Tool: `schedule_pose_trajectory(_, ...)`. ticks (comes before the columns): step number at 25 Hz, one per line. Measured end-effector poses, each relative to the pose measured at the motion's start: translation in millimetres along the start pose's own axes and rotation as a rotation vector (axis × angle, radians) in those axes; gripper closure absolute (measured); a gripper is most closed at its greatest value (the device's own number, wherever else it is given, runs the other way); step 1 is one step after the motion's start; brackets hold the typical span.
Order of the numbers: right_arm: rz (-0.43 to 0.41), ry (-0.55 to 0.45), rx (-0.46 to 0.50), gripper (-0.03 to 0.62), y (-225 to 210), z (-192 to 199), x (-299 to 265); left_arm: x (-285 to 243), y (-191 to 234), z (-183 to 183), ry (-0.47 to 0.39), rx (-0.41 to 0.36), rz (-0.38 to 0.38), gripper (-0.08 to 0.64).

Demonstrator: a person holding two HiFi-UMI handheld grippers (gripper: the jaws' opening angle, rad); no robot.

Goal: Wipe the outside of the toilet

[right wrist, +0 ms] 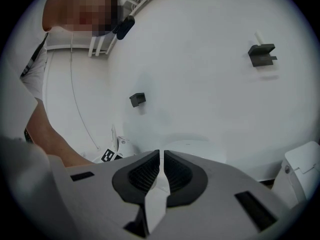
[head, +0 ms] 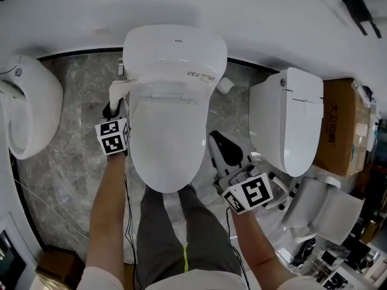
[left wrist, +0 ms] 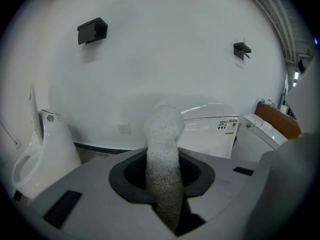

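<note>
The white toilet point(head: 172, 101) stands in the middle of the head view with its lid down, its rear part against the wall. My left gripper point(head: 115, 106) is at the toilet's left side, beside the seat hinge, shut on a white cloth point(head: 123, 90) that touches the toilet's side. In the left gripper view the cloth point(left wrist: 164, 169) stands up between the jaws of the left gripper point(left wrist: 162, 159), and the toilet point(left wrist: 212, 129) lies behind it to the right. My right gripper point(head: 219, 139) hangs to the right of the bowl, apart from it. In the right gripper view the right gripper point(right wrist: 161, 156) is shut, holding nothing.
A second white toilet point(head: 289, 119) stands close on the right, with a brown cardboard box point(head: 340, 125) behind it. A white fixture point(head: 29, 110) is at the left. The person's legs point(head: 175, 234) are in front of the bowl on a grey marble floor point(head: 72, 162).
</note>
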State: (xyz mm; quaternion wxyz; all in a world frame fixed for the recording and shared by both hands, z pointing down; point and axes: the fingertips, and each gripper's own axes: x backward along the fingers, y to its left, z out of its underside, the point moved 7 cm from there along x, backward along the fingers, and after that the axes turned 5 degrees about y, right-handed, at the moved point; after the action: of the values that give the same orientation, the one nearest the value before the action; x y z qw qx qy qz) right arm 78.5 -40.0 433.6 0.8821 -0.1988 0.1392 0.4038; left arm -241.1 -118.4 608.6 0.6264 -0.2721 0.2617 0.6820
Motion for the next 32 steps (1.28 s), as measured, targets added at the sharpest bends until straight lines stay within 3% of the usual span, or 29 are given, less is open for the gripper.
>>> schedule_pose_trajectory(7, -0.001, -0.027, 0.006, 0.545, 3.0, -34.8, 36.8, 52.8, -31.1, -16.7, 0.041, 0.059, 0.05, 0.453)
schedule_pose_trajectory(11, -0.004, -0.043, 0.017, 0.545, 6.3, -55.2, 55.0, 87.9, -42.8, -45.6, -0.018, 0.118, 0.076, 0.453)
schedule_pose_trajectory(20, -0.005, -0.076, 0.021, 0.545, 30.8, -94.9, 100.3, 180.5, -81.9, -99.6, -0.11, 0.151, 0.174, 0.453)
schedule_pose_trajectory(32, 0.084, -0.134, 0.054, 0.545, 39.9, -143.8, 159.8, 319.6, -87.5, -179.1, -0.347, 0.124, 0.29, 0.453)
